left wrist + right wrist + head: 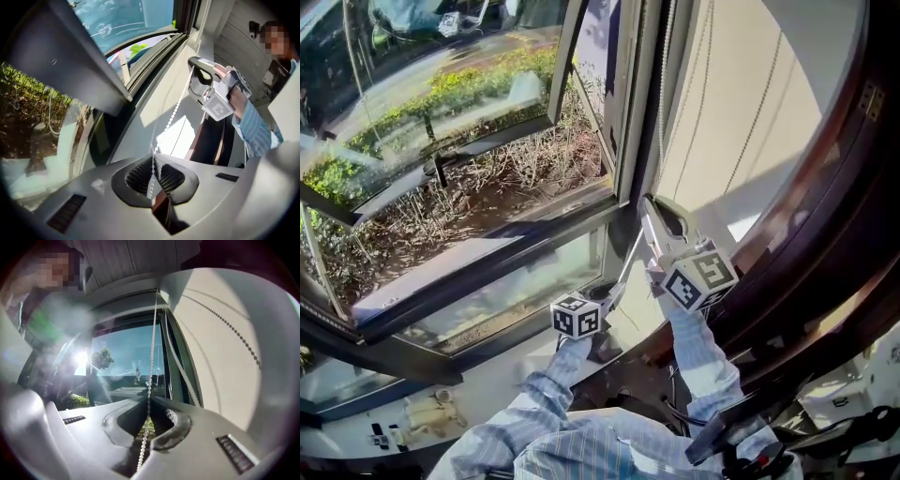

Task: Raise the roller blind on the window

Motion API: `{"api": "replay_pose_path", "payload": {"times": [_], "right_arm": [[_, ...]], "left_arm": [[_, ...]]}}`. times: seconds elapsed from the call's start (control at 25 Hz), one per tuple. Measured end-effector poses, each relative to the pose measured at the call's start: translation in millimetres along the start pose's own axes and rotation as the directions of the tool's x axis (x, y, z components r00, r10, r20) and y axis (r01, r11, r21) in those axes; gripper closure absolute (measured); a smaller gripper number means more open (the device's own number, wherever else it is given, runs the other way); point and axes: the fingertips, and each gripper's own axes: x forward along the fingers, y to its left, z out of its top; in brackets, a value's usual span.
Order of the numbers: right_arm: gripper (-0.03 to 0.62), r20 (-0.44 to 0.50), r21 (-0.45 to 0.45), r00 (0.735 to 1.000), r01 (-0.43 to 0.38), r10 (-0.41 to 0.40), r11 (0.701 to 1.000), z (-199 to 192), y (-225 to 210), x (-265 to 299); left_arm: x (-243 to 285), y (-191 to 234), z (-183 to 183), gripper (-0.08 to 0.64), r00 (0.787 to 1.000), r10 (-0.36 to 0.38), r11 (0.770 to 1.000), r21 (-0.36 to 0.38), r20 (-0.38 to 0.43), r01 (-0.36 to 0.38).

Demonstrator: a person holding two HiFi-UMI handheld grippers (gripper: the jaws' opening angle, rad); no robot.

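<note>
The blind's white bead chain [660,103] hangs down the right side of the window frame. My right gripper [650,202] is shut on the chain, which runs up from its jaws [148,397] to the top of the window. Below it, my left gripper [617,289] is shut on the same chain [152,164]. From there the chain rises taut and slanting [176,112] to the right gripper [194,62]. A second strand of the chain [182,369] hangs beside the frame. I cannot make out the blind's fabric over the glass.
An open casement [459,150] swings outward over shrubs and bare ground. A pale wall [750,112] flanks the window on the right, with dark wooden trim [825,216] beyond it. A person in a striped sleeve [255,131] holds the grippers.
</note>
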Motion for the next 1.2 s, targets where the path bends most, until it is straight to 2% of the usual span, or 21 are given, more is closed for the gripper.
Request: {"api": "replay_pose_path", "payload": {"times": [0.08,0.12,0.24,0.32,0.44,0.56,0.64,0.76,0.84,0.92,1.04,1.12,1.2], "right_arm": [[0.580,-0.074,0.003,0.997,0.017,-0.017,1.000,-46,7,-10],[0.580,-0.114,-0.014,0.993,0.027,-0.028,1.000,-72,11,-17],[0.580,-0.195,-0.063,0.979,0.054,-0.065,0.997,-140,25,-42],[0.580,-0.193,-0.057,0.978,0.076,-0.086,0.995,-162,28,-57],[0.580,-0.209,-0.071,0.973,0.088,-0.101,0.994,-168,21,-59],[0.580,-0.243,-0.056,0.965,0.084,-0.095,0.995,-169,16,-51],[0.580,-0.247,-0.049,0.964,0.086,-0.095,0.995,-171,15,-50],[0.580,-0.245,-0.050,0.966,0.074,-0.084,0.996,-171,21,-50],[0.580,-0.247,-0.053,0.966,0.061,-0.073,0.997,-171,26,-49],[0.580,-0.245,-0.052,0.968,0.052,-0.063,0.997,-171,30,-48],[0.580,-0.239,-0.051,0.969,0.049,-0.060,0.997,-169,33,-50],[0.580,-0.241,-0.048,0.969,0.050,-0.060,0.998,-169,35,-51],[0.580,-0.244,-0.048,0.968,0.051,-0.061,0.998,-171,36,-53]], "left_arm": [[-7,23,-42,0.549,0.993,0.061,0.997,-0.036,-0.103,-0.065],[-12,36,-65,0.549,0.982,0.094,0.994,-0.045,-0.163,-0.103],[-33,61,-128,0.549,0.936,0.156,0.986,-0.006,-0.315,-0.167],[-47,65,-147,0.549,0.930,0.176,0.984,0.056,-0.323,-0.167],[-55,60,-133,0.545,0.956,0.198,0.979,0.098,-0.219,-0.180],[-62,49,-89,0.461,0.971,0.226,0.967,0.135,-0.072,-0.215],[-69,33,-56,0.428,0.978,0.209,0.964,0.167,0.003,-0.207],[-74,-9,10,0.428,0.987,0.102,0.967,0.220,0.121,-0.127],[-72,-45,69,0.428,0.977,0.009,0.955,0.289,0.211,-0.071],[-66,-83,129,0.428,0.957,-0.086,0.925,0.378,0.276,-0.026],[-53,-136,212,0.428,0.921,-0.203,0.869,0.495,0.333,0.012],[-44,-164,259,0.428,0.902,-0.251,0.831,0.556,0.352,0.015],[-33,-183,294,0.428,0.895,-0.274,0.793,0.609,0.351,0.004]]}}
